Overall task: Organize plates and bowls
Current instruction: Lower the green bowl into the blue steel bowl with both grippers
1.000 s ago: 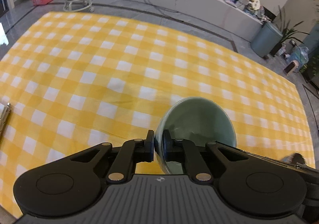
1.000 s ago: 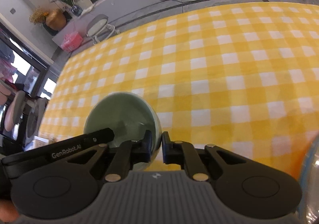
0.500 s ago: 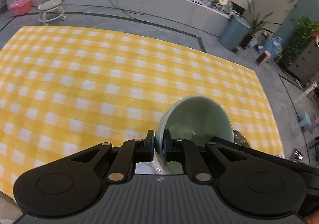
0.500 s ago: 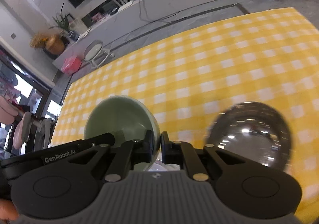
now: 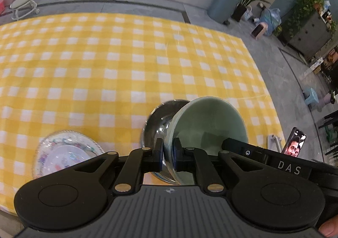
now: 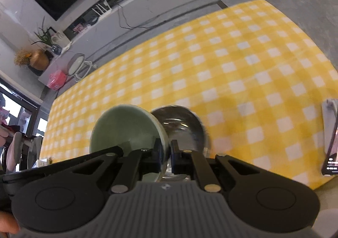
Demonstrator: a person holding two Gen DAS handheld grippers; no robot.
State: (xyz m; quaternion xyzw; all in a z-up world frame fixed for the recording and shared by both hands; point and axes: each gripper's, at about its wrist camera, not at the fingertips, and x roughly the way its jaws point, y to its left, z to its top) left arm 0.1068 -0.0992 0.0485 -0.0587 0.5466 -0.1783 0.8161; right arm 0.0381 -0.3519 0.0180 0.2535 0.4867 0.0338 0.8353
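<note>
Both grippers pinch the rim of one pale green bowl (image 5: 208, 123) from opposite sides and hold it in the air over the yellow checked tablecloth (image 5: 105, 64). My left gripper (image 5: 168, 154) is shut on its left rim. My right gripper (image 6: 166, 154) is shut on its right rim; the green bowl (image 6: 124, 127) fills that view's lower left. A clear dark glass bowl (image 5: 157, 124) sits on the cloth just below and beside the green bowl; it also shows in the right wrist view (image 6: 181, 122). A clear patterned glass plate (image 5: 65, 153) lies on the cloth at the left.
A phone on a stand (image 5: 294, 146) is at the table's right front corner; it also shows in the right wrist view (image 6: 331, 142). Beyond the table are a grey bin (image 5: 224, 4), potted plants and a small stool (image 5: 22, 4).
Both grippers carried the green bowl to the right, towards the table's near right part. The glass bowl and the patterned plate came into view, and the green bowl now hangs right over the glass bowl.
</note>
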